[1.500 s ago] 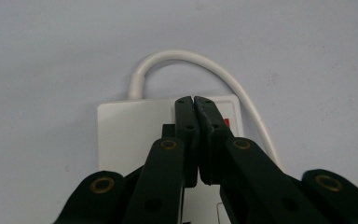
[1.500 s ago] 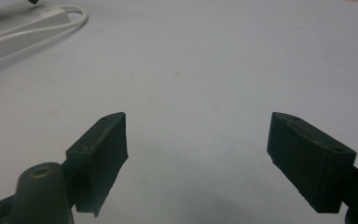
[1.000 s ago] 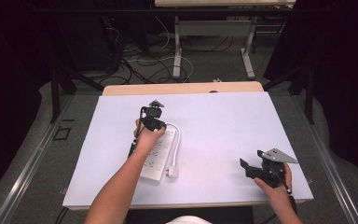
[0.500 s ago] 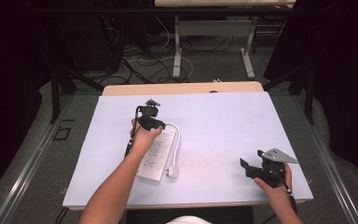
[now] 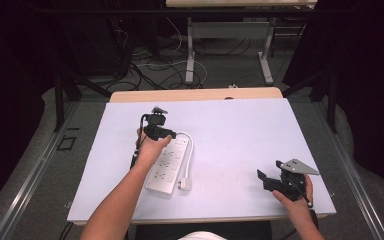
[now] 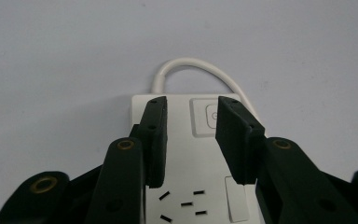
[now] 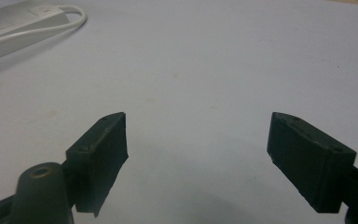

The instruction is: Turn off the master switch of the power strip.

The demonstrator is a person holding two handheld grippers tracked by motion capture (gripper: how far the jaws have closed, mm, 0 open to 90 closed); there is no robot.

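Note:
A white power strip (image 5: 167, 167) lies lengthwise on the white table (image 5: 240, 130), with its cable (image 5: 189, 150) looping back along its right side to a plug (image 5: 185, 184). My left gripper (image 5: 164, 133) hovers over the strip's far end. In the left gripper view its jaws (image 6: 190, 105) stand partly apart above the strip (image 6: 186, 154), beside the rocker switch (image 6: 205, 116). They have just been opening, and the pads press on nothing. My right gripper (image 5: 263, 180) rests near the table's front right corner. Its jaws (image 7: 198, 121) are wide open over bare table, with the strip (image 7: 9, 28) far off.
A wooden table edge (image 5: 195, 95) runs behind the white top. Beyond it stand desk legs (image 5: 190, 55) among loose floor cables (image 5: 150, 70). Metal rails (image 5: 35, 170) flank the table on both sides.
The left hand has crept slightly toward the strip's far end. The right hand and gripper have not moved.

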